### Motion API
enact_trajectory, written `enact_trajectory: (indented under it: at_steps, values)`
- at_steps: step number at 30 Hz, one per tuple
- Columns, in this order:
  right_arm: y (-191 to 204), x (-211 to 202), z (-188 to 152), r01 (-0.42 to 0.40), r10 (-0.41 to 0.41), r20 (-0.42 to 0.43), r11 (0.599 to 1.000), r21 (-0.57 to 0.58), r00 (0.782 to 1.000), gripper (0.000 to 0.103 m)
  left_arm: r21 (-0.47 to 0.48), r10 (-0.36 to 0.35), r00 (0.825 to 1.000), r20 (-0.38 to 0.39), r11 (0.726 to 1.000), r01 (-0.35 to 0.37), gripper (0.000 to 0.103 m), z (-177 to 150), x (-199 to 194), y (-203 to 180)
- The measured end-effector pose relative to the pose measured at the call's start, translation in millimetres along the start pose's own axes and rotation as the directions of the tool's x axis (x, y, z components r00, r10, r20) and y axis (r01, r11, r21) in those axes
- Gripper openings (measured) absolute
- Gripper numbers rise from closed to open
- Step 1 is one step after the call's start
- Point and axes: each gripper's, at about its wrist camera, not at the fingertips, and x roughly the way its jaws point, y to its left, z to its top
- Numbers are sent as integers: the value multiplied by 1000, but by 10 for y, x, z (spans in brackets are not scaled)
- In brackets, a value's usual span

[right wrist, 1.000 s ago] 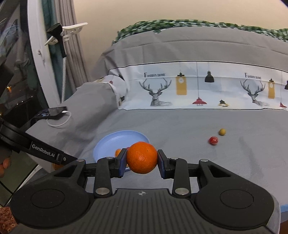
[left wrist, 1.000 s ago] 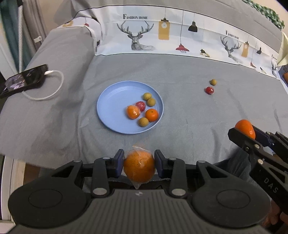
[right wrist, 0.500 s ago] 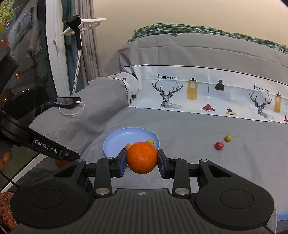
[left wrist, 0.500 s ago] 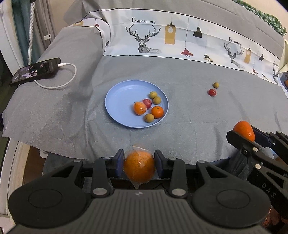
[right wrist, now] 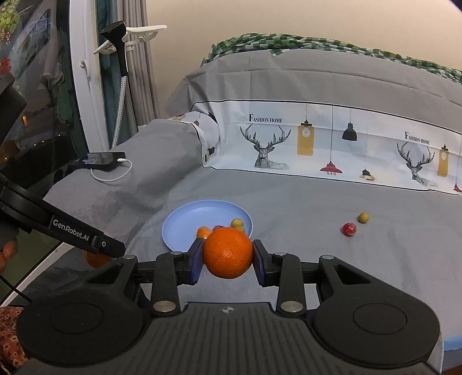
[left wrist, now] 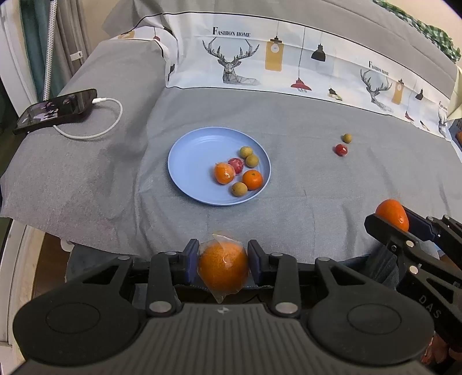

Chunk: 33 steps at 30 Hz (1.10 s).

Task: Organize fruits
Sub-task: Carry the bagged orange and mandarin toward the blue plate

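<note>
Bed point(right wrist: 317, 207) covered in grey sheet, deer-and-lamp printed band point(right wrist: 332, 144) laid across it, green checked blanket point(right wrist: 288, 43) heaped behind, beige wall point(right wrist: 260, 20) lit warmly, grey curtain point(right wrist: 141, 57) hung at left, phone point(left wrist: 56, 111) left charging.

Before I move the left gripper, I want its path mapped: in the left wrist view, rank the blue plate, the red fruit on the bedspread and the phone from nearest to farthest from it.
1. Blue plate, straight ahead, just left of centre.
2. Red fruit, ahead to the right, beside a small yellow-green fruit.
3. Phone, far left on the raised bedding, cable plugged in.

The left gripper holds a wrapped orange.
</note>
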Motion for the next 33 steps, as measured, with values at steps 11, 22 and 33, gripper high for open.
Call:
enact_trajectory:
  at_steps: [11,22,33]
  values:
    - [9,116,12,4,-4,-35,1000,-9,999,37,-31,-2,1000,-2,1000,2,40,74,71,139]
    - [-9,358,87,15,-16,-65,1000,-15,998,37,-71,7,1000,0,997,-7,40,373,269,315]
    - [-16,1034,299,-12,9,-89,1000,-29,996,37,-84,22,1000,-3,996,-22,40,893,703,385]
